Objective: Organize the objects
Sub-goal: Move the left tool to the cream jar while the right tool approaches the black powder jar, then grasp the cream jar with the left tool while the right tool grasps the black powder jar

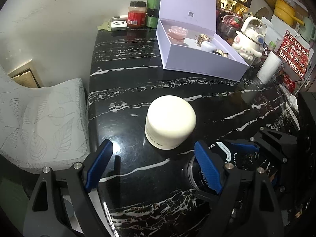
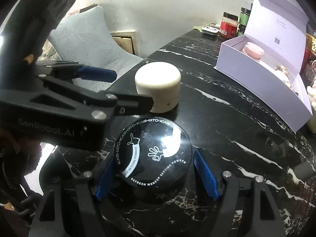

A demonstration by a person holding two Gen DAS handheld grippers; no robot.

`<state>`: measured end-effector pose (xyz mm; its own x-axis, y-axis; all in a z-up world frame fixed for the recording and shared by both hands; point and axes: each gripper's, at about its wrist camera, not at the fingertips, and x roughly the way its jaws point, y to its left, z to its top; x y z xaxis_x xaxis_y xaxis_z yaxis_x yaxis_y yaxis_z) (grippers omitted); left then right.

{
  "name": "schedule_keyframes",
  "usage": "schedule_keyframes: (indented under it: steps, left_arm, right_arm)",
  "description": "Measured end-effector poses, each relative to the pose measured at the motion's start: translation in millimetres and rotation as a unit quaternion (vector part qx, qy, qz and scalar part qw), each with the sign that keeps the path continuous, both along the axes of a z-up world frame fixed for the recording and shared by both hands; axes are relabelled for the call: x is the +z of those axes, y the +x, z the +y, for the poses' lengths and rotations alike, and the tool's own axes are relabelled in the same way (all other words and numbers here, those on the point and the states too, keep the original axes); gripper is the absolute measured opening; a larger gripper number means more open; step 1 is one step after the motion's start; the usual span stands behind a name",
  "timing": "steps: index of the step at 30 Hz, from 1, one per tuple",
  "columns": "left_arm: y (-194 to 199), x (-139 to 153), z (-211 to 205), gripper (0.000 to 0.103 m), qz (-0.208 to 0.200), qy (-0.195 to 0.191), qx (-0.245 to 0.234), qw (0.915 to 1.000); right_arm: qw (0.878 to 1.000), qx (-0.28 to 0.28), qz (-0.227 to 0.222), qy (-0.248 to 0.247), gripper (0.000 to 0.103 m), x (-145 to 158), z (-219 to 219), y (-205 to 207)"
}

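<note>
A white cream jar (image 1: 170, 122) stands on the black marble table (image 1: 126, 83), just ahead of my open, empty left gripper (image 1: 154, 150); it also shows in the right wrist view (image 2: 159, 86). A black round setting-powder case (image 2: 156, 152) sits on the table between the blue pads of my right gripper (image 2: 156, 165); the right pad stands slightly apart from it, and the left pad is close against it. The case (image 1: 223, 158) shows partly behind my left gripper's right finger. An open lilac gift box (image 1: 199, 47) holds a pink jar (image 1: 177, 33) and small items.
Red and green jars (image 1: 136, 16) and a white charger stand at the far table corner. A white character kettle (image 1: 248, 39), a white cup (image 1: 268, 67) and snack bags crowd the right. A leaf-patterned chair (image 1: 43, 122) stands left of the table.
</note>
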<state>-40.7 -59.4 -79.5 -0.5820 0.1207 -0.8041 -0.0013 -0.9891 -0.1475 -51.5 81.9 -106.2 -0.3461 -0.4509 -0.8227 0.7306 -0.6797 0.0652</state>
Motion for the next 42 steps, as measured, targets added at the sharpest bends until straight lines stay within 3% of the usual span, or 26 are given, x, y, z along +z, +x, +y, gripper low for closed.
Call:
schedule_keyframes:
  steps: [3, 12, 19, 42]
  left_arm:
    - [-5.1, -3.4, 1.9, 0.084, -0.003, 0.004, -0.001, 1.0000]
    - [-24.6, -5.5, 20.4, 0.084, 0.006, 0.019, -0.016, 0.9997]
    - [-36.3, -6.6, 41.5, 0.084, 0.018, 0.001, -0.024, 0.9995]
    - [-41.1, -12.6, 106.3, 0.084, 0.044, -0.001, -0.072, 0.9964]
  right_arm:
    - [1.000, -0.008, 0.000, -0.008, 0.070, 1.0, 4.3, -3.5]
    - [0.998, -0.065, 0.001, -0.010, 0.070, 1.0, 42.4, -24.0]
    - [0.993, -0.113, 0.002, -0.010, 0.070, 2.5, 81.6, -35.2]
    - [0.978, -0.207, 0.021, -0.025, 0.070, -0.2, 164.5, -51.4]
